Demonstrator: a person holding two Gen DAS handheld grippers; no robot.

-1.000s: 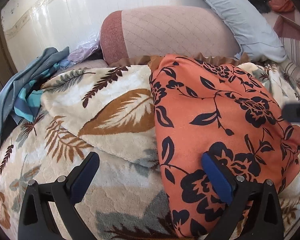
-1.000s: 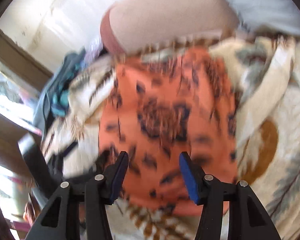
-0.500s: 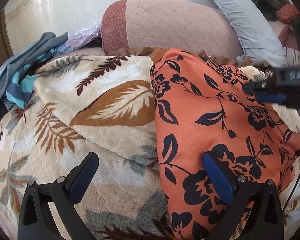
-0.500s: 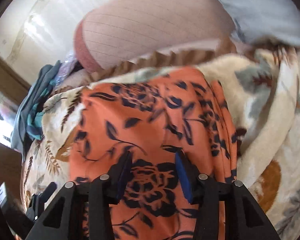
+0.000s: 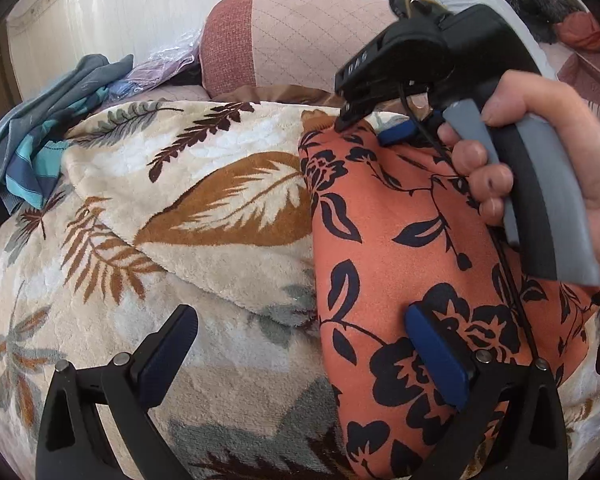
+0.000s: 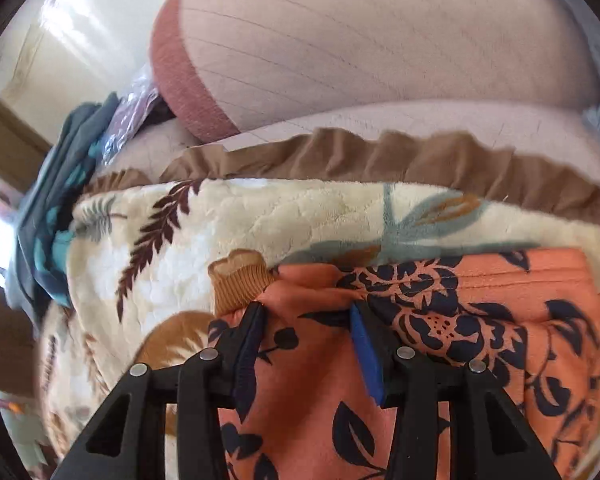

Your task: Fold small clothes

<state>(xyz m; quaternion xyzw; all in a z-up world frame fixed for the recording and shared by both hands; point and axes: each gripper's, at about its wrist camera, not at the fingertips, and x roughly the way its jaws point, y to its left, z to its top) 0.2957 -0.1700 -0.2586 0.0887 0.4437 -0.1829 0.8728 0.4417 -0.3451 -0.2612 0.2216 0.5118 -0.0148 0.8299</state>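
A leaf-patterned fleece blanket [image 5: 204,216] covers the bed, the left gripper [image 5: 300,352] spread wide above it. Right of centre lies an orange garment [image 5: 400,264] printed with dark flowers, its tan ribbed cuff [image 6: 240,278] showing. The right gripper [image 6: 306,314] stands half-spread, tips on its far edge.

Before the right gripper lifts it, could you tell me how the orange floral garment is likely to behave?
Probably floppy: the orange floral garment lies in soft folds and puckers between the right gripper pads. Likely light, as it barely dents the plush blanket. It may drag on that pile rather than slide.
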